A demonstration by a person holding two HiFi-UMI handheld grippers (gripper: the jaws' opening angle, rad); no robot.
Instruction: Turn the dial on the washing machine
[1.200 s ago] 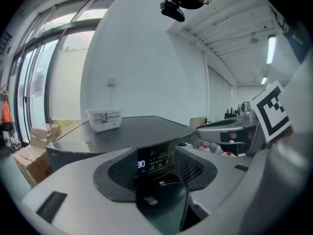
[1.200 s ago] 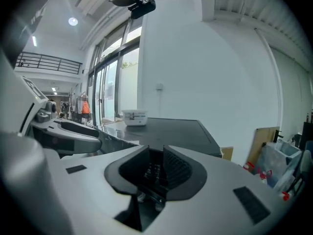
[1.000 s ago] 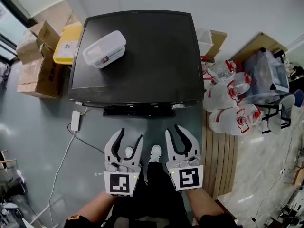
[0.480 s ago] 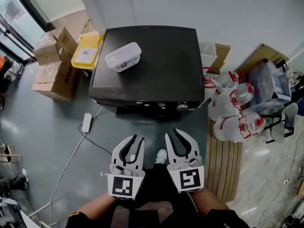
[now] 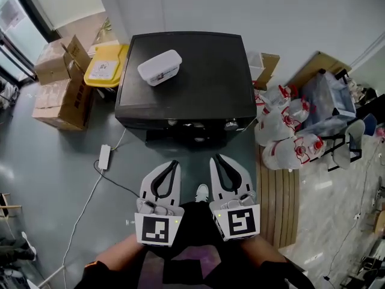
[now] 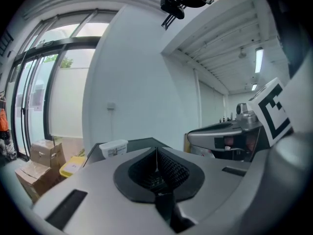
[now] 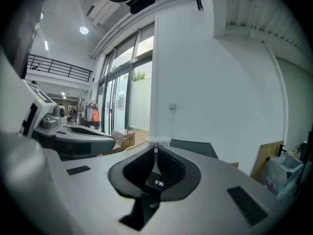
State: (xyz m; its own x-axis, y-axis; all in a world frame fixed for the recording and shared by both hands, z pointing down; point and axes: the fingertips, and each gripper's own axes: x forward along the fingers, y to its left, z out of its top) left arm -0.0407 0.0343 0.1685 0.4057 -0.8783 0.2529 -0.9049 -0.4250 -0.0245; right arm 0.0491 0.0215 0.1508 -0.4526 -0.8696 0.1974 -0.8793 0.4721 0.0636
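Jaws on your left gripper [image 5: 174,163] and right gripper [image 5: 216,159] had just been closing and stood together, empty, low at centre frame. Beyond them the washing machine [image 5: 198,83] filled the upper centre, its dial [image 5: 231,125] at the front panel's right end.

Blk washer [image 5: 198,86], wht tub [image 5: 159,67], yel bin [image 5: 103,68].

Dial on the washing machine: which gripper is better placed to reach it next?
Right. The dial sits at the right end of the front panel, nearly straight ahead of the right gripper, whose jaws have just been closing on nothing. The left gripper, shut and empty, would have to cross over.
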